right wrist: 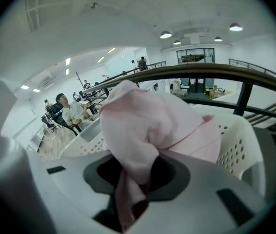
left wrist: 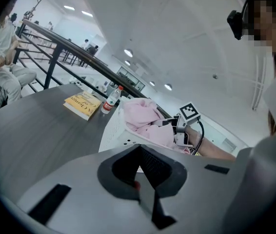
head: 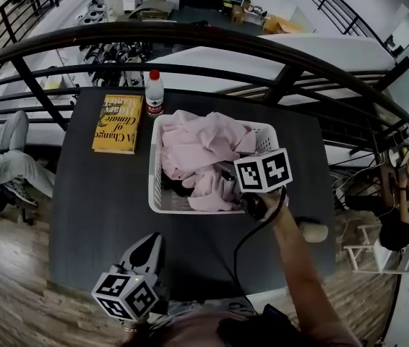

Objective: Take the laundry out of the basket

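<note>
Right gripper (right wrist: 134,179) is clamped onto the pink laundry (head: 204,150) in the basket (head: 155,201), so next it probably needs hauling up and out.

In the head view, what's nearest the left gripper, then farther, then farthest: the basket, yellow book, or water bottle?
1. Basket: just ahead, holding pink laundry.
2. Yellow book: farther, on the left.
3. Water bottle: farthest, beside the book's far corner.

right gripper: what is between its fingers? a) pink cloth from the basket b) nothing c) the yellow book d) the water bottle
a: in the right gripper view, the right gripper has its fingers shut on a fold of pink cloth, with the white basket behind it.
</note>
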The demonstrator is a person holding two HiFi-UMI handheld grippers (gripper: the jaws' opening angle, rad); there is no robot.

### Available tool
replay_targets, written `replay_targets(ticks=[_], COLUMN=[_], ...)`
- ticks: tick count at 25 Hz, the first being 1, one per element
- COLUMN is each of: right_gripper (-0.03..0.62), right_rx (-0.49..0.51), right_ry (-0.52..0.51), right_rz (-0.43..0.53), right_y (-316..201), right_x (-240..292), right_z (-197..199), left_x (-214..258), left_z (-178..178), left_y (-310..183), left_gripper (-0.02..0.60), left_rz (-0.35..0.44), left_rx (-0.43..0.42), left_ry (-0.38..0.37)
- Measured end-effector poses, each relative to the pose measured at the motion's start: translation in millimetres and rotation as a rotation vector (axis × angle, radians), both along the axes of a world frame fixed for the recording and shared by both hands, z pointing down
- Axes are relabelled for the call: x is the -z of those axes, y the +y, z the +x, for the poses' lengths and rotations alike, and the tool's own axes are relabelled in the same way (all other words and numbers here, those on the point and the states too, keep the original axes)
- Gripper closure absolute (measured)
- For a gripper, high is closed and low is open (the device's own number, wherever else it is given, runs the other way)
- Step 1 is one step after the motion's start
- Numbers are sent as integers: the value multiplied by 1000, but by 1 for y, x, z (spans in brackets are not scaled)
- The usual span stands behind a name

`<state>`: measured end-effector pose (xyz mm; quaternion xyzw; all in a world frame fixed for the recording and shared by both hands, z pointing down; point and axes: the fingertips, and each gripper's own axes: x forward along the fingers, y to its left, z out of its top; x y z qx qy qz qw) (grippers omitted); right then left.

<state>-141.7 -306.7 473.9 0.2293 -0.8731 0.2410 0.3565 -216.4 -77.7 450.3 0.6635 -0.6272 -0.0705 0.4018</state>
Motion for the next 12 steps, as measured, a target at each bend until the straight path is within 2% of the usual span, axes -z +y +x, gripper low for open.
replay_targets(ticks=[12], right_gripper=[456], right_rx=[47], right_ry=[-126], right_rz=[68], right_y=[6], right_x=[63], right_z=[14], left_x=[12], left_z=[29], left_y=[-1], left_gripper=[584], left_rz=[29], left_rx=[21], left_ry=[-31])
